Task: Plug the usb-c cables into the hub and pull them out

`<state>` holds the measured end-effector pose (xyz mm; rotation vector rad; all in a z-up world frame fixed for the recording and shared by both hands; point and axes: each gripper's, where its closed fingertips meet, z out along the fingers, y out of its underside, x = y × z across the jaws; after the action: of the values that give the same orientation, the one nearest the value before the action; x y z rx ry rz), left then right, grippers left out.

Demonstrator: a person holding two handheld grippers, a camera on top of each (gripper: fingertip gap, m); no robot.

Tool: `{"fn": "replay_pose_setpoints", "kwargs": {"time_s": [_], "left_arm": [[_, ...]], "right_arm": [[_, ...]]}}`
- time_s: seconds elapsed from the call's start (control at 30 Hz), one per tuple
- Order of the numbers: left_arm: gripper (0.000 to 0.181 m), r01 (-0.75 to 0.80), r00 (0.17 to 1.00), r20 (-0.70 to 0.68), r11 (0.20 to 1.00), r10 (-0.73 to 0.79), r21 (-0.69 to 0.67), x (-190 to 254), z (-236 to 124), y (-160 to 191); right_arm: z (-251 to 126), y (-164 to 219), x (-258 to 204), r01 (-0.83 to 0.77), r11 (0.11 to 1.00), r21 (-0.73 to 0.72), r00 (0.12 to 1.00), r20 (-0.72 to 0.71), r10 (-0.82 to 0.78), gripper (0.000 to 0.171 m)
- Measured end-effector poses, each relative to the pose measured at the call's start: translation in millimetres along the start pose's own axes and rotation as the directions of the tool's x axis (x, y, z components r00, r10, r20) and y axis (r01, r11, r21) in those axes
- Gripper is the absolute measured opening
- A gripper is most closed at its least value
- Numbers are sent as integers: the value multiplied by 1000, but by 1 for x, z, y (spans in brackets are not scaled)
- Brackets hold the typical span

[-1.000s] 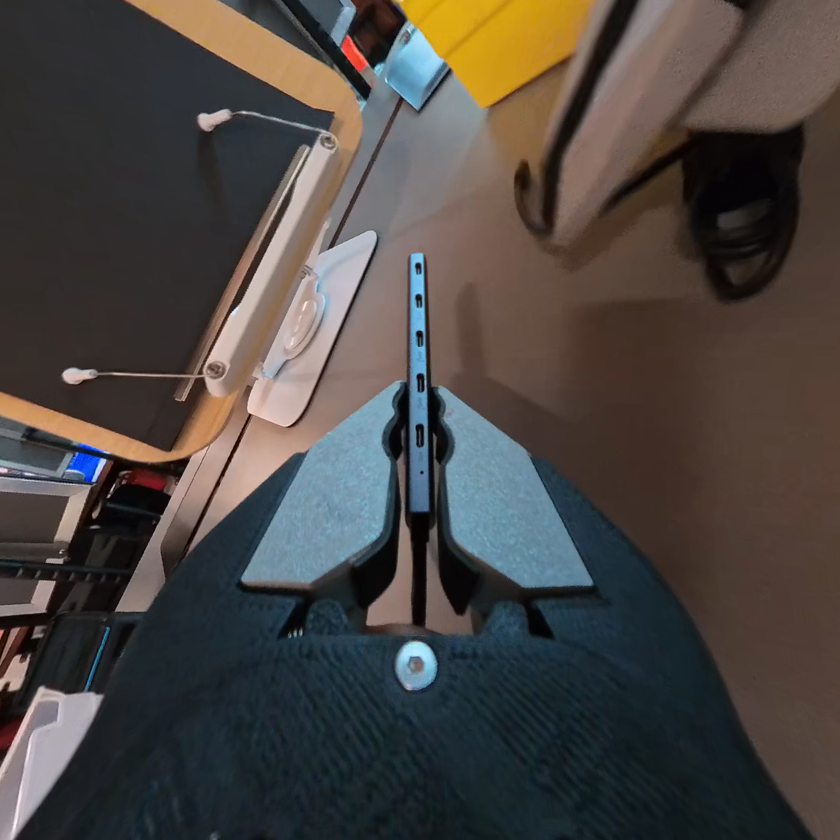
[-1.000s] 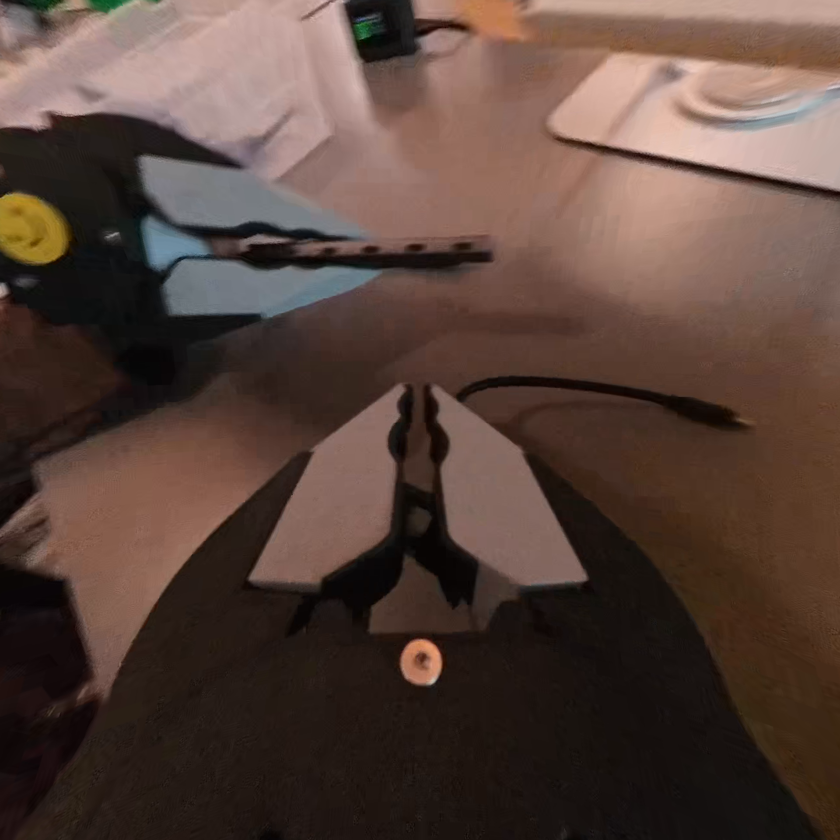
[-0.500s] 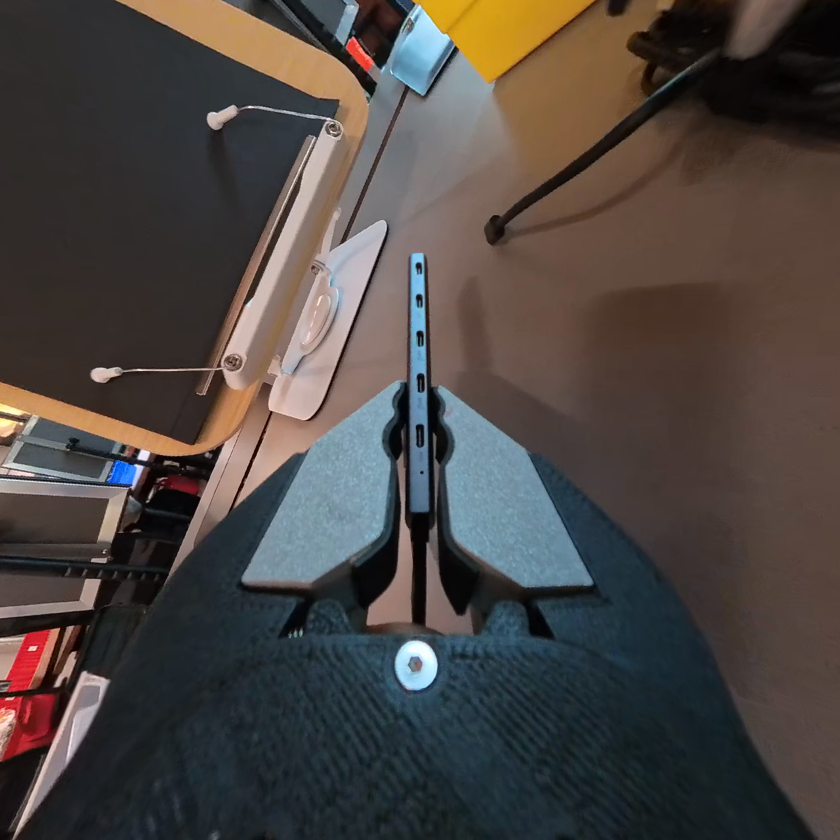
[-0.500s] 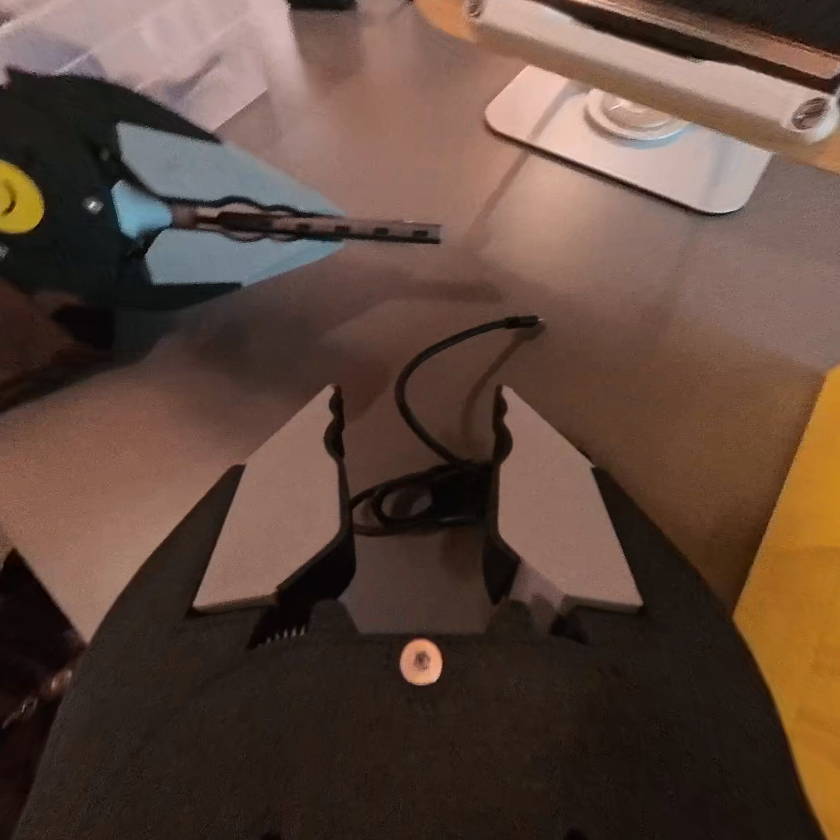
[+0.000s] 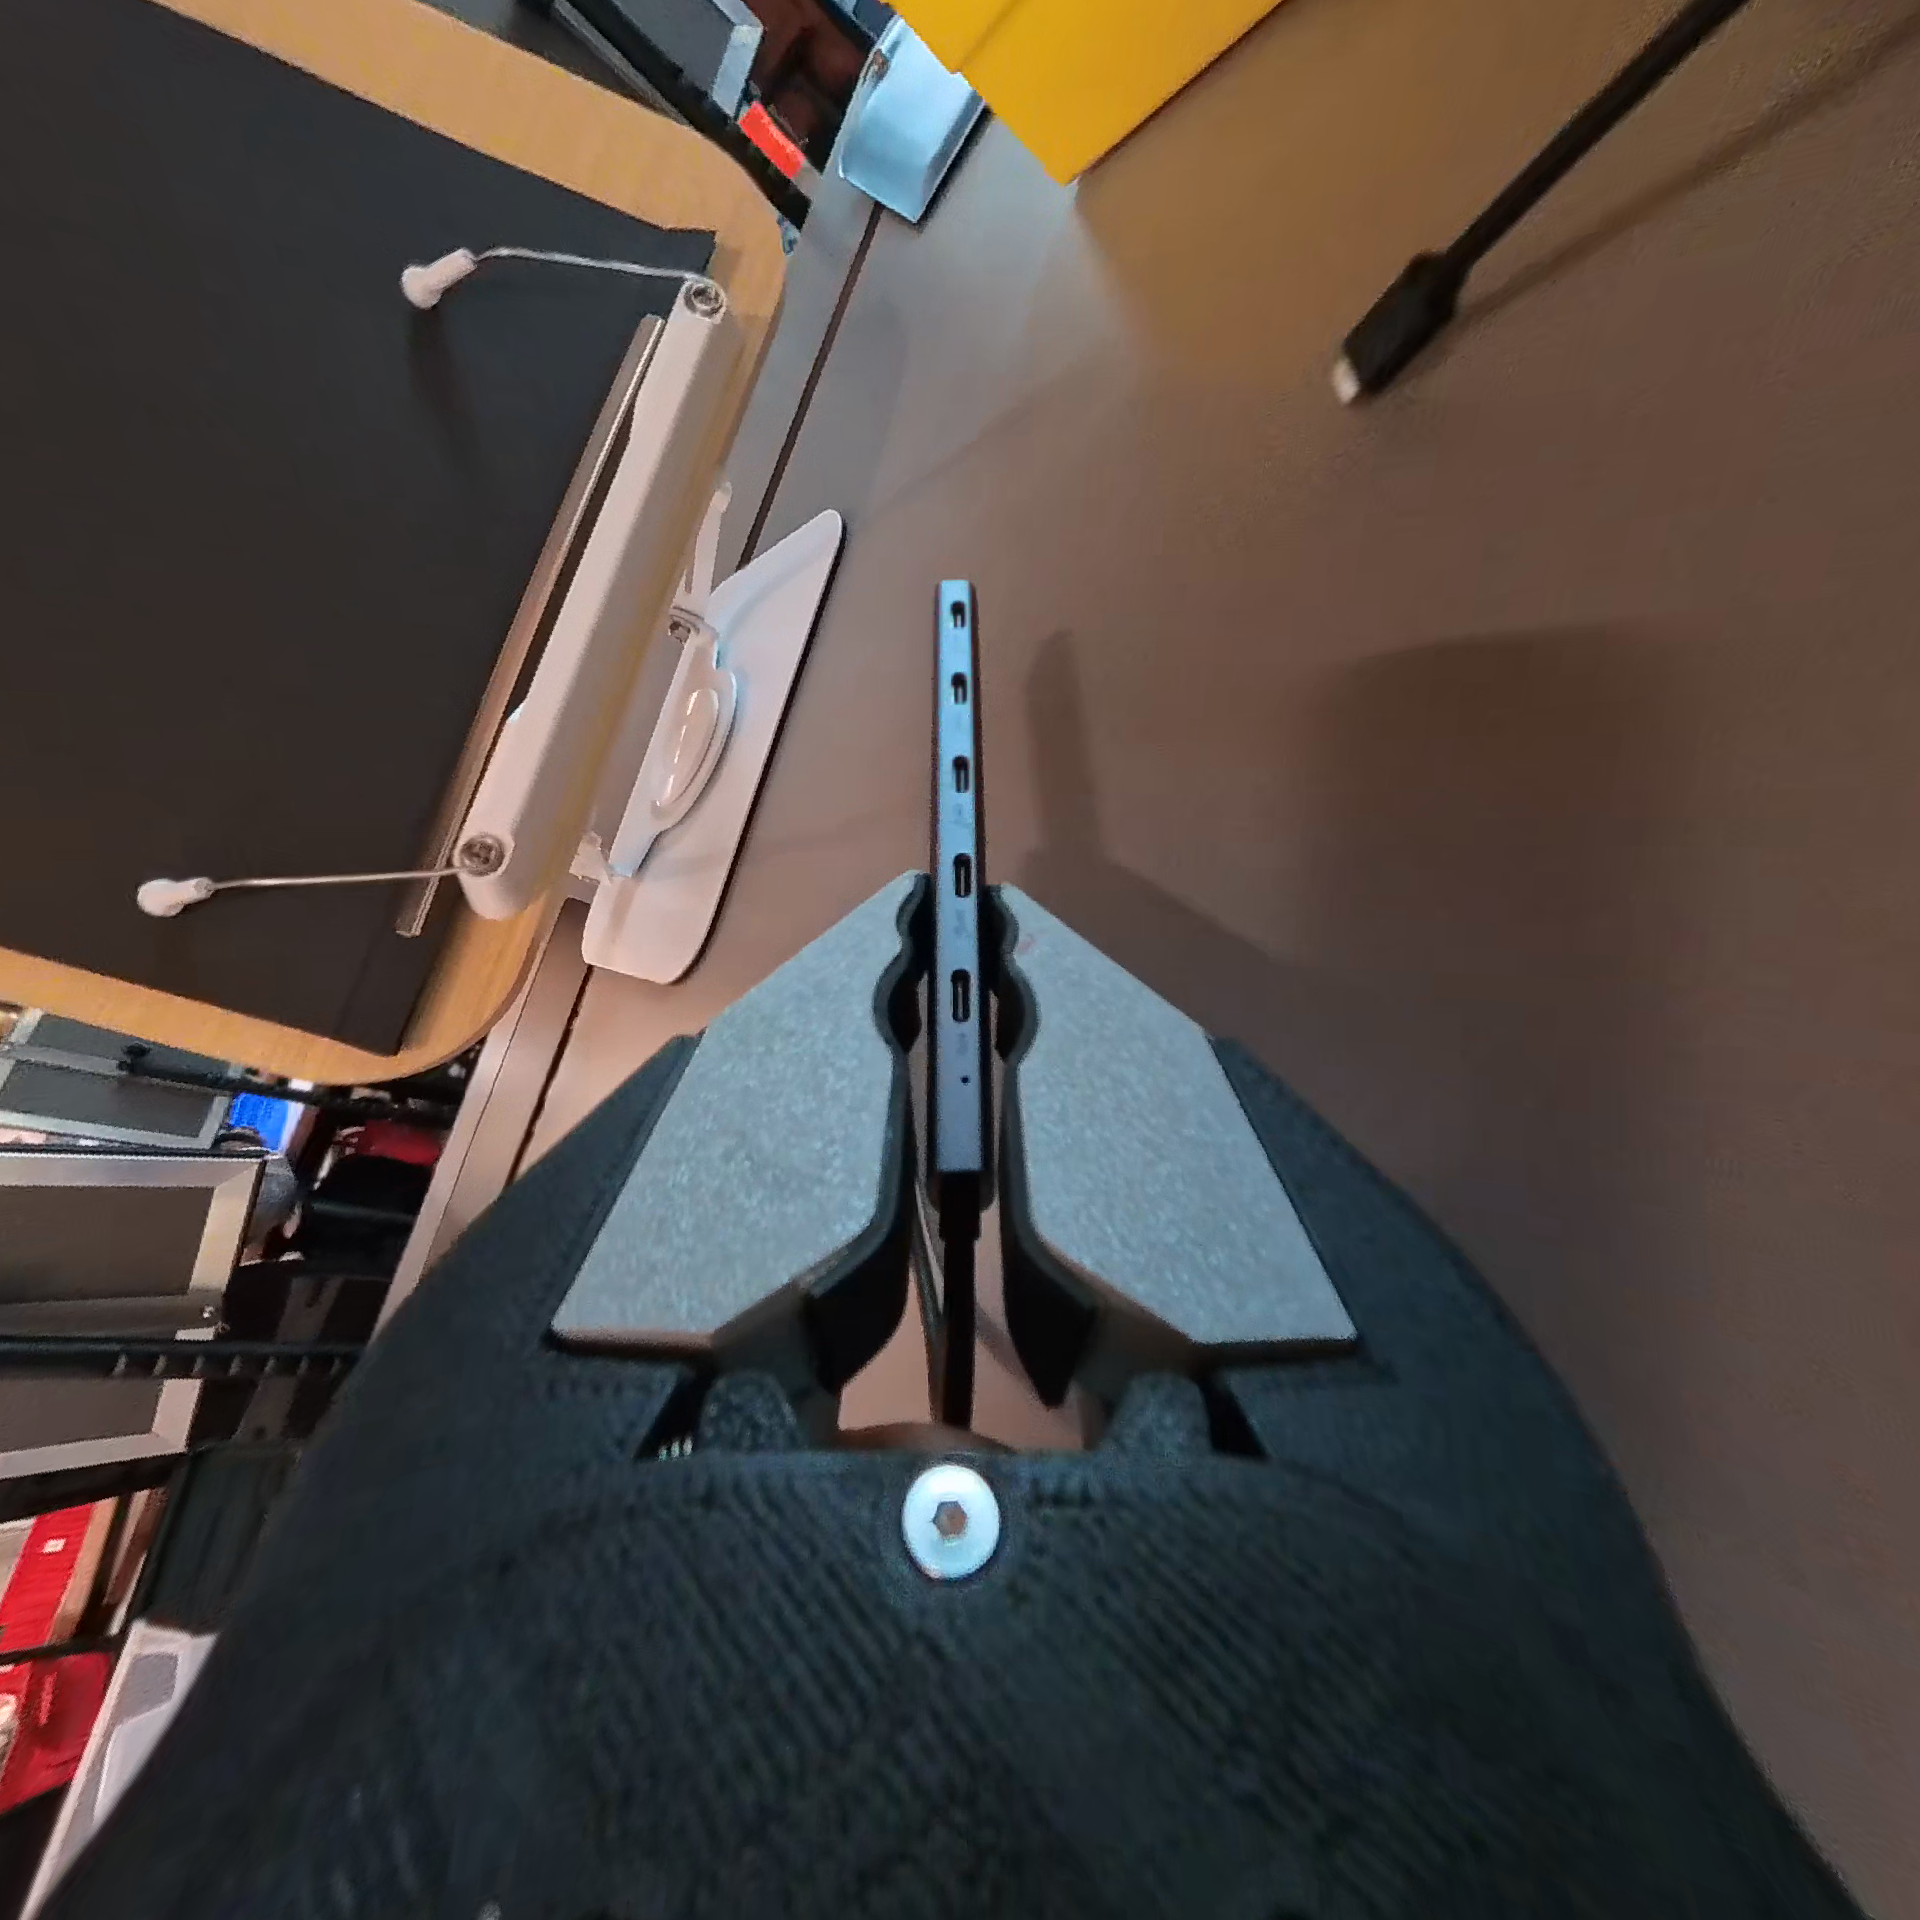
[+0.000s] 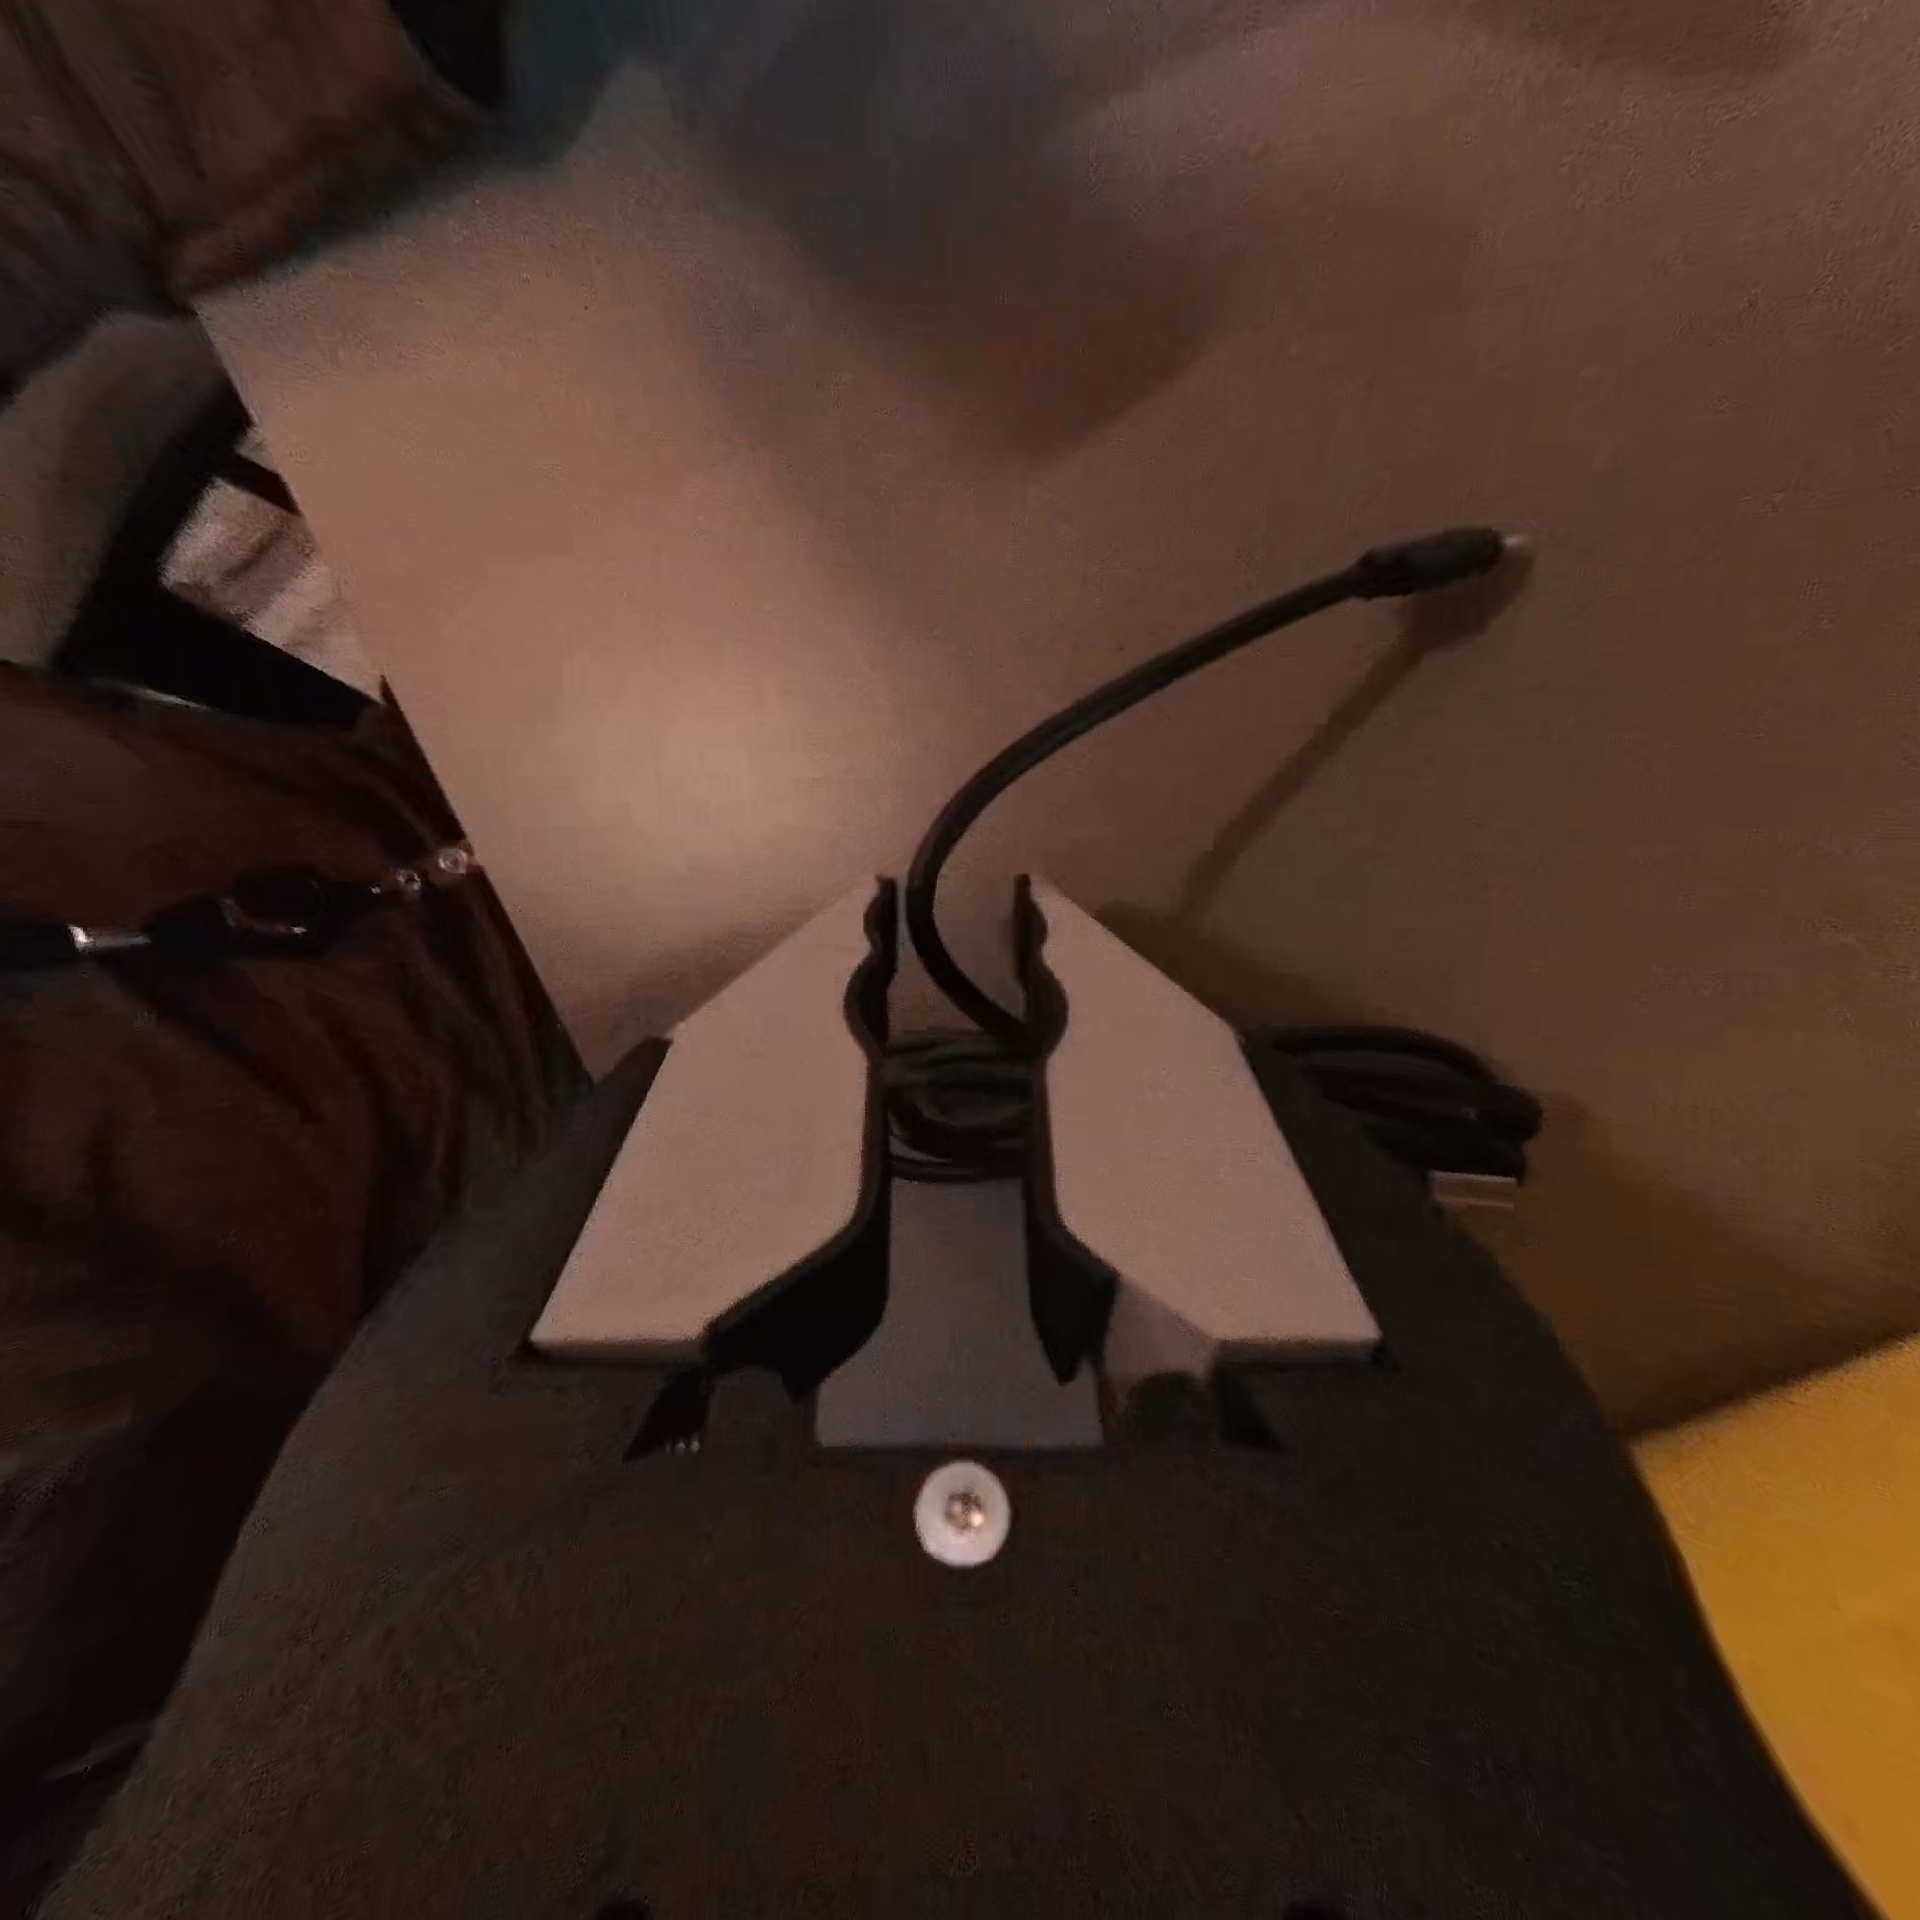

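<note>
Left gripper [image 5: 958,914]: jaws clamped on one slim dark hub [image 5: 958,790], held on edge above the brown table [image 5: 1455,935].
Hub ports: five slots show along the upturned edge, all unoccupied; two sit between the fingers, three beyond the tips.
Hub lead: one black cord [image 5: 961,1340] runs from the hub's near end back between the fingers.
Right gripper [image 6: 951,914]: jaws part-open, a narrow gap; one black usb-c cable [image 6: 1091,717] rises through the gap and arcs right, its plug [image 6: 1439,551] in the air above the table. The view is blurred, so whether the fingers actually pinch the cable cannot be told.
Cable bundle: one dark coil [image 6: 1434,1112] lies on the table just right of the right gripper, a metal connector end at its near side.
Same plug, left wrist view: one black connector [image 5: 1397,332] at upper right, well apart from the hub.
Background: one white stand [image 5: 717,748] carrying one black-faced board with a wooden border [image 5: 260,468]; two wire clips on it; one yellow block [image 5: 1081,73] at the table's far end.
</note>
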<state>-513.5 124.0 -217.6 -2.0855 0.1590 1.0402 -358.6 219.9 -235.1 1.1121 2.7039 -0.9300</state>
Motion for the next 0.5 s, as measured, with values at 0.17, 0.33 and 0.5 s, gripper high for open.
{"fn": "replay_pose_setpoints", "kwargs": {"time_s": [0.17, 0.33, 0.5], "left_arm": [[7, -10, 1000, 13, 1000, 10, -1, 0, -1, 0], [7, 11, 1000, 13, 1000, -11, 3, 0, -3, 1], [7, -2, 1000, 8, 1000, 2, 2, 3, -2, -1]], "right_arm": [[-16, -10, -11, 17, 1000, 2, 996, -86, -17, 42], [-22, -41, 14, -47, 997, 68, 948, -313, 66, 62], [0, -50, 45, 2, 998, -65, 836, -548, -37, 55]]}}
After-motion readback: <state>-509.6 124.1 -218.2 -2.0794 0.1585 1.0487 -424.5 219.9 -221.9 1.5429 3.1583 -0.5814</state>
